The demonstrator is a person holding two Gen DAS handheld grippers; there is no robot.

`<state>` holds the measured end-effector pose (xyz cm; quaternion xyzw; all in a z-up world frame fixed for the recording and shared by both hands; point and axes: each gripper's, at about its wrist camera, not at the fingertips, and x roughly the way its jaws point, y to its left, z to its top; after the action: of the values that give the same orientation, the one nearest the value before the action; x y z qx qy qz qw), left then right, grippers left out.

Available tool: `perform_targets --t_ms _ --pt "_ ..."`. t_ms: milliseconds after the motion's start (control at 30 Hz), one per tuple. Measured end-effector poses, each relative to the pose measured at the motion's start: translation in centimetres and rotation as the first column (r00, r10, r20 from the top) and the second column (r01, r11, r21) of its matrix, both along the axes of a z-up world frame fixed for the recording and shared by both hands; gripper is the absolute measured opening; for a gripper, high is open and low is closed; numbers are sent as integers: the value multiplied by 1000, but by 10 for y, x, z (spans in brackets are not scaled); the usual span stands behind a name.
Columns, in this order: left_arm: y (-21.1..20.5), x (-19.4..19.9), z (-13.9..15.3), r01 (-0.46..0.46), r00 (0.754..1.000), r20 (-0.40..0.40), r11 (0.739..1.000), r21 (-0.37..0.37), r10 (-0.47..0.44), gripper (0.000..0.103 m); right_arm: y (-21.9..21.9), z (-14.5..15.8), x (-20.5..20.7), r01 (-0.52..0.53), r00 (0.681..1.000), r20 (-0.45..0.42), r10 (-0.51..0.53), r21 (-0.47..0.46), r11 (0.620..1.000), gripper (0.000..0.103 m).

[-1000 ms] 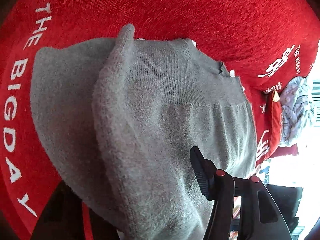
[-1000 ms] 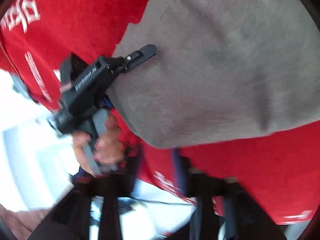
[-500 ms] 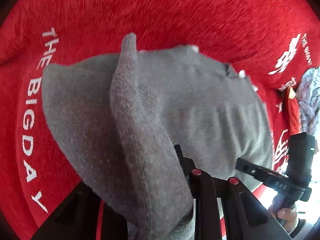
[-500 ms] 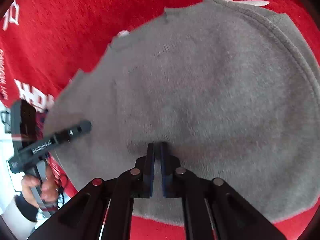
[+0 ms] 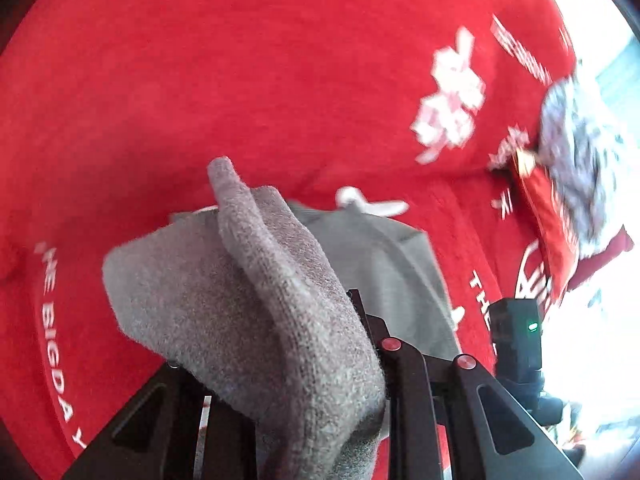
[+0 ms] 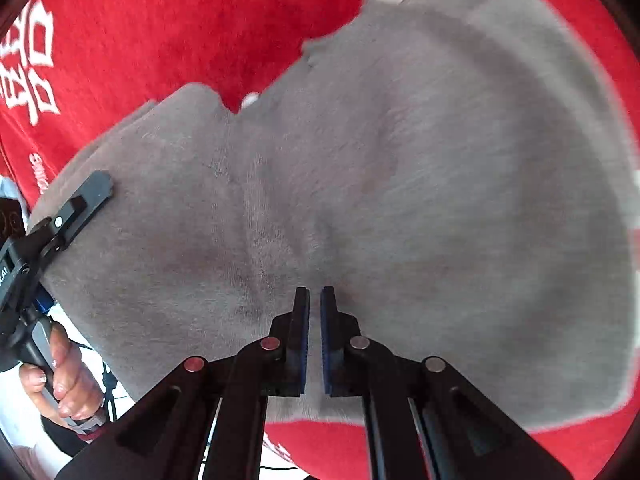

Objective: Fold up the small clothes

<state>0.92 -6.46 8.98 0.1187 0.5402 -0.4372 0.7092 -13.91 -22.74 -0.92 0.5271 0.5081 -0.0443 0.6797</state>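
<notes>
A small grey knitted garment (image 6: 400,168) lies spread on a red cloth with white lettering (image 6: 160,20). My left gripper (image 5: 320,340) is shut on a fold of the grey garment (image 5: 260,280) and lifts its edge off the cloth; the cloth drapes over the left finger and hides it. The left gripper also shows at the left edge of the right wrist view (image 6: 72,208), at the garment's edge. My right gripper (image 6: 315,300) hovers over the middle of the garment, jaws nearly together with a narrow gap and nothing between them.
The red cloth (image 5: 280,60) covers the whole work surface. A blue-grey patterned garment (image 5: 576,152) lies bunched at the far right edge. The right gripper's body (image 5: 516,336) shows at the lower right. A hand (image 6: 60,376) holds the left gripper's handle.
My left gripper has pulled back and lifted the garment's edge further. My right gripper has moved over the garment's middle and its jaws have parted slightly.
</notes>
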Motion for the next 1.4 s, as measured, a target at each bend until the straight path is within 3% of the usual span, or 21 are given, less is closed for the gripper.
perform_targets --t_ms 67,167,333,400,467,600,733,800,833,900,1033,1200,1233,1300,1333,1367,1400 --pt "-32 -20 0 67 997 40 997 36 -68 25 -21 5 -24 56 998 -9 -56 10 998 11" --pt "-85 -52 -20 154 986 47 982 108 -160 25 -45 2 -55 117 993 -25 -116 41 992 11" --pt "-133 -94 -74 223 960 94 927 302 -262 29 -64 -24 -85 199 980 -32 -196 163 966 11" --pt "-135 -103 -75 236 947 133 913 333 -294 45 -67 -30 -91 214 977 -23 -214 197 957 10" --pt "-136 -108 -72 250 943 131 909 334 -307 54 -68 -33 -94 220 975 -14 -222 215 952 10" --pt "-146 -115 -63 231 944 148 912 338 -294 54 -71 -39 -90 224 974 -13 -228 249 942 10" --pt "-146 -121 -43 228 939 189 932 283 -287 56 -94 -38 -108 237 969 -2 -248 290 927 10" --pt "-142 -121 -30 213 939 216 944 250 -269 99 -100 -39 -112 250 964 5 -264 310 917 11" --pt "-140 -121 -24 203 939 231 952 230 -256 101 -103 -39 -115 260 961 7 -277 321 911 11" --pt "-132 -117 -11 181 942 247 965 191 -226 101 -108 -38 -119 283 953 6 -303 332 900 11" --pt "-111 -97 -10 90 965 225 976 199 -135 101 -120 -35 -131 346 925 23 -380 362 865 11" --pt "-63 -55 -30 -93 984 173 963 252 50 101 -138 -38 -149 410 888 28 -458 398 821 11" --pt "-56 -49 -36 -122 982 174 956 268 77 101 -140 -42 -151 426 878 28 -479 414 805 14" --pt "-35 -36 -48 -198 973 178 932 303 148 101 -149 -41 -158 455 854 31 -519 436 776 37" --pt "-26 -31 -53 -211 973 157 927 311 169 101 -148 -40 -163 465 840 46 -541 454 760 57" --pt "-22 -28 -58 -221 972 143 922 317 184 101 -152 -39 -166 472 823 66 -564 473 744 68" --pt "-16 -27 -62 -233 971 131 918 321 201 101 -156 -44 -166 475 816 74 -574 479 738 70"
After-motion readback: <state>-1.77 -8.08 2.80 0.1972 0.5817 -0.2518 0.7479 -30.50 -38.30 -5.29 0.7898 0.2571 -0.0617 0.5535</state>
